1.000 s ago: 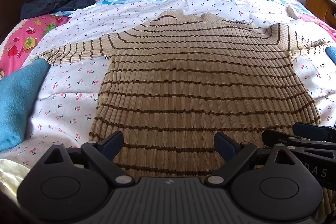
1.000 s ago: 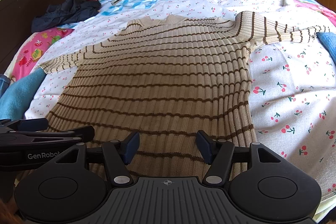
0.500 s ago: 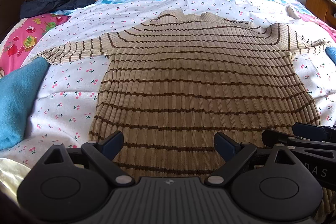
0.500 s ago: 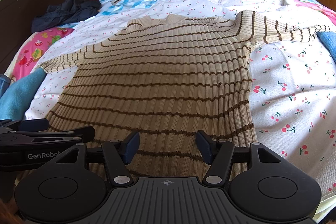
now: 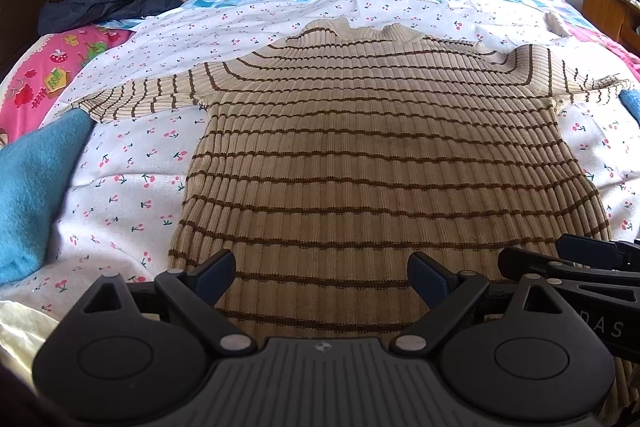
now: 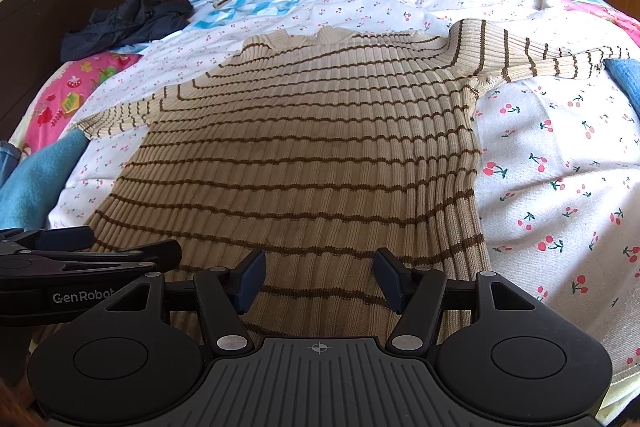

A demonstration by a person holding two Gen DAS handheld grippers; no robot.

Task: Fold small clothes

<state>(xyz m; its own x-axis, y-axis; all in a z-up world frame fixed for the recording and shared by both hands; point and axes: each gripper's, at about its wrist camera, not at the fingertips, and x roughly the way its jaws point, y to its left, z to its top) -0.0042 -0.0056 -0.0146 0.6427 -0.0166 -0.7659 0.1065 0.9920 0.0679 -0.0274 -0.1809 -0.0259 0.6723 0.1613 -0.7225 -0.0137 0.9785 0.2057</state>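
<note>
One sweater (image 5: 380, 155), two grippers (image 5: 322, 277) (image 6: 320, 279)

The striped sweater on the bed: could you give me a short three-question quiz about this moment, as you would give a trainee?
1. True or false: the striped sweater lies flat, both sleeves spread out.
2. Is the left gripper: A) open, B) shut on cloth?
3. What blue thing lies by the sleeve tip in the left wrist view?

Key: 1 true. 2 A; the right gripper is open too. 3 the blue towel.
</note>
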